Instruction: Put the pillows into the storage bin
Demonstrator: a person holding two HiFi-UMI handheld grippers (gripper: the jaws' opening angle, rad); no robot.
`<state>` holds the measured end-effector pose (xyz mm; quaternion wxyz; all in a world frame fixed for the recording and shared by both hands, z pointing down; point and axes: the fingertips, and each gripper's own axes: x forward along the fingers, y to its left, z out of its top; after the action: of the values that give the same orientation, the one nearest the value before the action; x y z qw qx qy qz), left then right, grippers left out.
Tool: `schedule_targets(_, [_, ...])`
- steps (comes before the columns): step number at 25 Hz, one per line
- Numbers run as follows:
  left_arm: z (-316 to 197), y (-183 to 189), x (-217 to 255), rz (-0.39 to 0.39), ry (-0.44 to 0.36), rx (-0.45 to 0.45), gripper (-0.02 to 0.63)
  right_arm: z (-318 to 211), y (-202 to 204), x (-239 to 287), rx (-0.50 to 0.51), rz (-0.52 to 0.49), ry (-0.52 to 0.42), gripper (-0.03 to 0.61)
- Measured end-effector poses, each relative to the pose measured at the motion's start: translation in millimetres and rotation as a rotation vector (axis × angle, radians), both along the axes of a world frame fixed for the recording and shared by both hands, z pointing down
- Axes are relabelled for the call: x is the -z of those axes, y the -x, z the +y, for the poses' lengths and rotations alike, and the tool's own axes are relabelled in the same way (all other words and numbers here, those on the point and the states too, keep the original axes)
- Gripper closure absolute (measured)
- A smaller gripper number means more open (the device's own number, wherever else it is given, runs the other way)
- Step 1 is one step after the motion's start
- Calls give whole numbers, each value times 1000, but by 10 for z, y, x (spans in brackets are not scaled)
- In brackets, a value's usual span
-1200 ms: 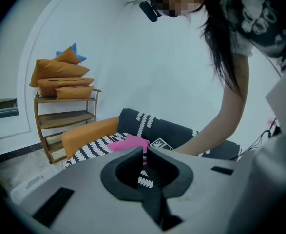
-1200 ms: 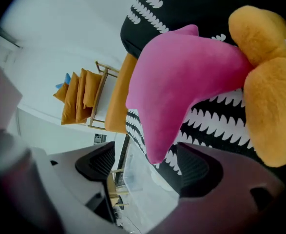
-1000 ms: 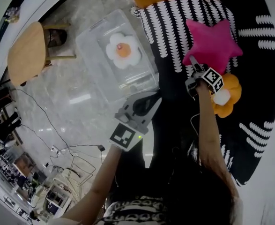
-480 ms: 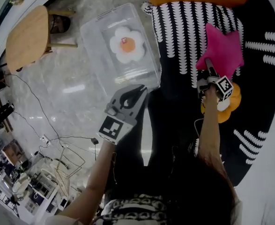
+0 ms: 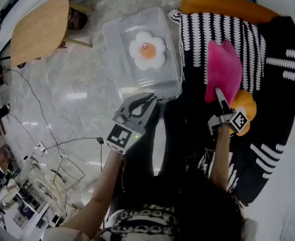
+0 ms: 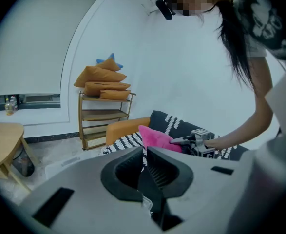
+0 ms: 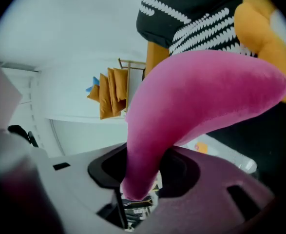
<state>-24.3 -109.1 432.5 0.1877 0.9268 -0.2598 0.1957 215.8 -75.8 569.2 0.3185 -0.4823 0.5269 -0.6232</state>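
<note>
My right tool (image 7: 142,179) had gone from jaws spread wide at the pink star pillow (image 5: 221,70) to closing on 1 of its arms. That arm sat btwn the pads, squeezed thin, so I judged the pinch was on. The star lay flat on the black-and-white cover (image 5: 197,39) 1 s back. Now it had bunched up narrow and looked to be lifting at its near end, right of the storage bin (image 5: 113,39) and apart from it. An orange pillow (image 5: 247,104) lay just beside it, untouched. My left tool (image 5: 148,101) had stayed pressed together w/ nothing in it, by the bin's near rim. 1 flower pillow (image 5: 147,51) was already in the bin. So pickup no. 2 looked secured; next was prob. the carry left to the bin.
</note>
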Motion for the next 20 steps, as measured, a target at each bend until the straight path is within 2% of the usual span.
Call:
schedule_targets(2, [21, 267, -17, -5, 2, 23, 594, -32, 495, 67, 49, -50, -28, 414])
schedule_targets(5, [63, 706, -80, -17, -3, 60, 594, -72, 1289, 53, 164, -72, -21, 414])
schedule_targets(11, [46, 1574, -191, -39, 4, 159, 594, -176, 2594, -336, 388, -71, 77, 414])
schedule_targets(15, [26, 2075, -311, -43, 30, 238, 594, -330, 3167, -846, 460, -38, 221, 414])
schedule_targets(17, [20, 2296, -382, -39, 46, 281, 594, -491, 3376, -1116, 490, -17, 253, 411])
schedule_targets(20, [61, 2583, -522, -39, 53, 323, 594, -635, 3518, -1591, 502, 66, 314, 335])
